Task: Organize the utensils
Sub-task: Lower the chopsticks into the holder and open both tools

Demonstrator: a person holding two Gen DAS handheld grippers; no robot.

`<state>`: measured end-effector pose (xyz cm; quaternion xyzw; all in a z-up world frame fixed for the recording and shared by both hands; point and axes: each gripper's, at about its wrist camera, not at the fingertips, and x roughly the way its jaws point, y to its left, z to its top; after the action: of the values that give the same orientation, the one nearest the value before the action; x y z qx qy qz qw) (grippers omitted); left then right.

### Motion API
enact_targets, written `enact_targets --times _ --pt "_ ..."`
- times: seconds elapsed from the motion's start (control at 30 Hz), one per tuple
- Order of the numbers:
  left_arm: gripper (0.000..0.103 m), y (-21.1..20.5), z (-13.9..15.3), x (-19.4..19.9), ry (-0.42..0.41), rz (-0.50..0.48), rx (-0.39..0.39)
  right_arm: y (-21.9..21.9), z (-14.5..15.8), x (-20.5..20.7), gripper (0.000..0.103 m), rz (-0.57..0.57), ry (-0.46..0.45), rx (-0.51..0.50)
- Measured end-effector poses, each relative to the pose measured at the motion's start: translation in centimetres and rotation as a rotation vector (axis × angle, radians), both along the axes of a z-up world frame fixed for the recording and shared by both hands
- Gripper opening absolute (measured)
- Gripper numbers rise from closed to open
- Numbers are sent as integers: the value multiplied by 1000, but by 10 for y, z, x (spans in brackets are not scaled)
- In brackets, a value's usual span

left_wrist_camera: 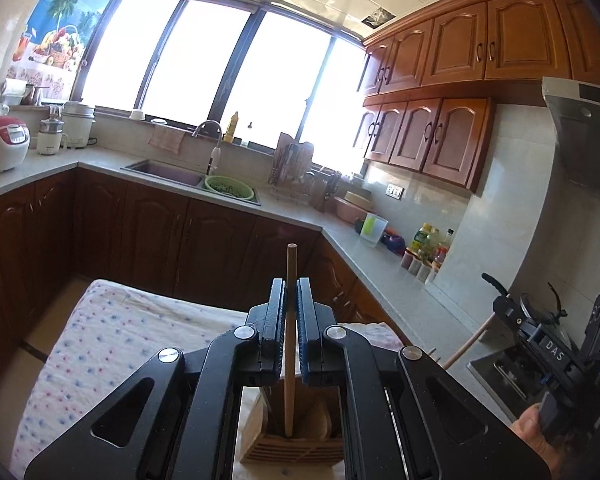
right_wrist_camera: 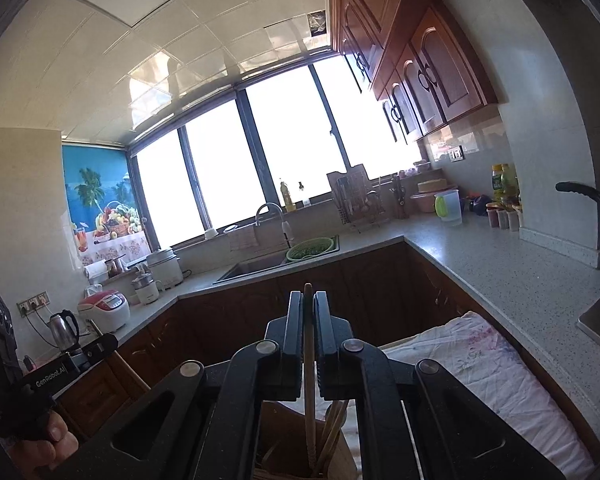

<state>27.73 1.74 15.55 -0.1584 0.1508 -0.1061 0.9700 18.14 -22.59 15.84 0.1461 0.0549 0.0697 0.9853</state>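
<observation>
Wooden and pale, one thin chopstick (left_wrist_camera: 290,332) stands upright between the fingers of the left tongs (left_wrist_camera: 291,296), which are closed on its shaft; its lower end sits inside a slatted wooden holder (left_wrist_camera: 292,446) on the cloth-covered desk (left_wrist_camera: 112,344). Its round top pokes up past the fingertips. The right tongs (right_wrist_camera: 308,312) likewise clamp a single darker stick (right_wrist_camera: 309,380), ridged near its lower end, which reaches down into the same holder (right_wrist_camera: 339,456). Two or three more sticks (right_wrist_camera: 333,428) lean in that holder beside it; the exact count is hard to make out. Two tongs, then, each gripping one utensil, and one holder. The tongs' black bodies cover most of the holder in both wrist views, and the frame edge cuts off its base. In the left wrist view a bare thumb shows under the right tongs' handle, and a wooden handle (left_wrist_camera: 469,340) slants behind it, its ends hidden.
</observation>
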Motion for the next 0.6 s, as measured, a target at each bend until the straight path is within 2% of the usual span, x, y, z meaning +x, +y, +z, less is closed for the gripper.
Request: enact_targets --times 0.37,0.5,0.6 --pt "5 -9 -58 13 109 -14 22 -5 -48 14 5 -1 95 28" --pt "5 -15 -70 15 143 -33 38 -4 -59 19 5 8 131 29" --pt "6 -18 -73 14 137 -20 55 -2 -64 22 5 13 154 20"
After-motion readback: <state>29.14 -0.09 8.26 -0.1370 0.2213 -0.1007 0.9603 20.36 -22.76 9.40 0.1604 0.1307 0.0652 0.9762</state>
